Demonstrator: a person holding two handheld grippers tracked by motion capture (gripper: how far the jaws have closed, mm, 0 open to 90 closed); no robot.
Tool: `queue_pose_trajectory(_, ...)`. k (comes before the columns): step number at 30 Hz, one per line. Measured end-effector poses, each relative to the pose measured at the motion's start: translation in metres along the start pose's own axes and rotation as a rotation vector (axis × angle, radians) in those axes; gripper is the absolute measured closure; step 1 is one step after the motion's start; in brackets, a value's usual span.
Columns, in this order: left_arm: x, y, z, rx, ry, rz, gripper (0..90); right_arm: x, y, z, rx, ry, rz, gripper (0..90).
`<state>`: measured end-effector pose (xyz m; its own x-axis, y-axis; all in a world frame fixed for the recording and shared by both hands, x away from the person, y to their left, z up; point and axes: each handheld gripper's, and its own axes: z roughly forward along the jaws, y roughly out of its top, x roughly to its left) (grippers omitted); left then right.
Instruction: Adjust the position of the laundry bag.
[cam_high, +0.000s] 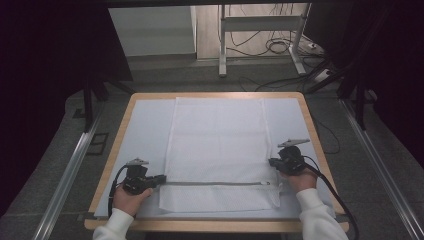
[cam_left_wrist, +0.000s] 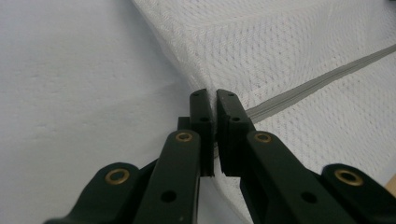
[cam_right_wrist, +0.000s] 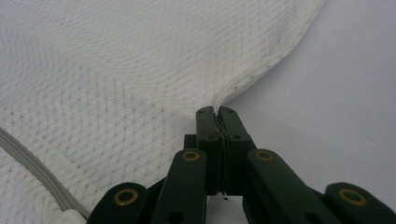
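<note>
A white mesh laundry bag (cam_high: 217, 145) with a grey zipper (cam_high: 215, 183) across its lower part lies flat in the middle of the high view, on a pale sheet (cam_high: 145, 130) over a wooden-rimmed table (cam_high: 122, 125). At lower left, the left gripper (cam_high: 159, 179) pinches the bag's edge by the zipper end. At right, the right gripper (cam_high: 273, 162) is clamped on the opposite edge, lifting the hem slightly

Mesh bag (cam_left_wrist: 299, 51) runs past the frame edges.
</note>
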<state>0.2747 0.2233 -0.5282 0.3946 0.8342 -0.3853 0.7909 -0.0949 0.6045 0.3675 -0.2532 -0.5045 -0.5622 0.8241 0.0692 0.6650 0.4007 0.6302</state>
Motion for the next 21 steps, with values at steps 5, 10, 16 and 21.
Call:
queue_pose_trajectory(5, 0.004, -0.002, -0.003, -0.001, 0.005, -0.004, 86.5, 0.004, 0.001, 0.003, 0.003, 0.004, -0.005, 87.2)
queue_pose_trajectory(10, 0.006, -0.002, -0.004, 0.001, 0.016, -0.008, 86.5, 0.008, 0.002, 0.004, 0.000, 0.004, -0.013, 87.2)
queue_pose_trajectory(16, 0.013, -0.006, -0.007, 0.011, 0.022, -0.021, 86.4, 0.013, 0.003, 0.007, 0.000, 0.025, -0.019, 87.2)
queue_pose_trajectory(21, 0.018, -0.008, -0.008, 0.012, 0.022, -0.035, 86.3, 0.016, 0.003, 0.007, 0.000, 0.041, -0.021, 87.2)
